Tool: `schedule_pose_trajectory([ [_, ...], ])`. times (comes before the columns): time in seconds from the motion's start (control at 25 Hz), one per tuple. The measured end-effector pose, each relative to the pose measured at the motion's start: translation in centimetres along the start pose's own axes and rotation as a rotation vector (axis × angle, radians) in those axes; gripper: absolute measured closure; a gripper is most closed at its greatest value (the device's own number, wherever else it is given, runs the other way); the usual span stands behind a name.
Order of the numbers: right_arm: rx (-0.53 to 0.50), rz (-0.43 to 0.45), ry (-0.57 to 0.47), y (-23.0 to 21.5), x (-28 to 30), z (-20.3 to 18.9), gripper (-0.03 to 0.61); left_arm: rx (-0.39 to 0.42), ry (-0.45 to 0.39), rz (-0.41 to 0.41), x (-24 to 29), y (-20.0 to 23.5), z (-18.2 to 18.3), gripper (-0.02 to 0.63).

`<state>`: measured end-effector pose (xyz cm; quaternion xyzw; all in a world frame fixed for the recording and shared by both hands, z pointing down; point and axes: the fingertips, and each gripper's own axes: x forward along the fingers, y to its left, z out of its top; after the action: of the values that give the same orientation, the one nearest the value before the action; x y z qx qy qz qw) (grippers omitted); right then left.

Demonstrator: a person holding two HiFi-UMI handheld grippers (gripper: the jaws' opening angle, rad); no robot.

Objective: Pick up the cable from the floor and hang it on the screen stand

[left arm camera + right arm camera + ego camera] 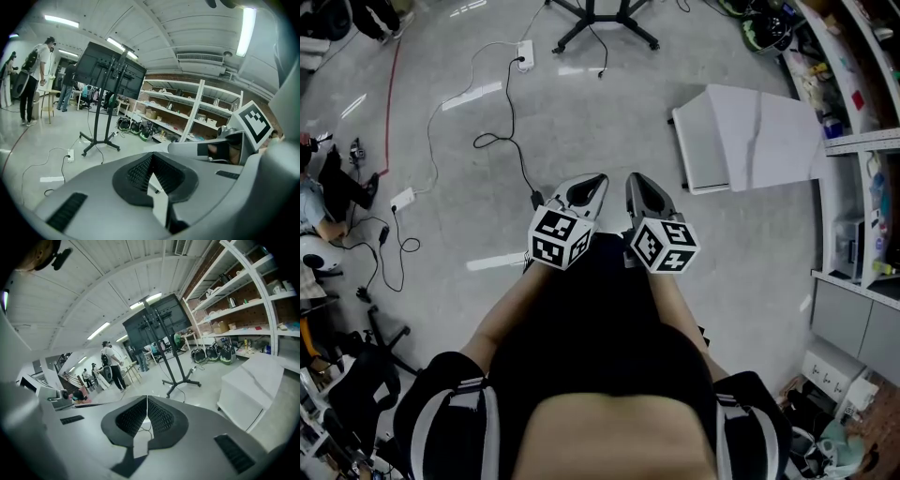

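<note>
A black cable (511, 141) snakes over the grey floor from a white power strip (525, 53) to a plug just ahead of my left gripper (592, 185). The screen stand's black wheeled base (602, 21) is at the top of the head view. In the left gripper view the stand (99, 117) carries two dark screens, with the power strip (70, 154) beside its foot. My left gripper (151, 158) is shut and holds nothing. My right gripper (637, 185) is beside it, also shut and empty (147, 401). The stand (174, 363) rises ahead in the right gripper view.
A white box (748, 136) stands on the floor to the right, with shelving (862, 141) beyond it. More cables and a white adapter (401, 199) lie at the left. People stand at a table (35, 79) far off to the left.
</note>
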<state>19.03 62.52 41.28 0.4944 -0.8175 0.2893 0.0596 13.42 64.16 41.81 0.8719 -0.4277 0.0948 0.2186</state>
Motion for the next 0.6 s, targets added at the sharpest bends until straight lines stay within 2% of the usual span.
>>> schedule_pose_trajectory([
  [0.32,0.014,0.018,0.018,-1.1,0.8,0.0,0.555,-0.009,0.004,0.041,1.2,1.0,-0.1,0.607],
  [0.6,-0.007,0.025,0.01,-1.8,3.4,1.7,0.555,-0.029,0.007,0.031,3.1,2.7,0.8,0.607],
])
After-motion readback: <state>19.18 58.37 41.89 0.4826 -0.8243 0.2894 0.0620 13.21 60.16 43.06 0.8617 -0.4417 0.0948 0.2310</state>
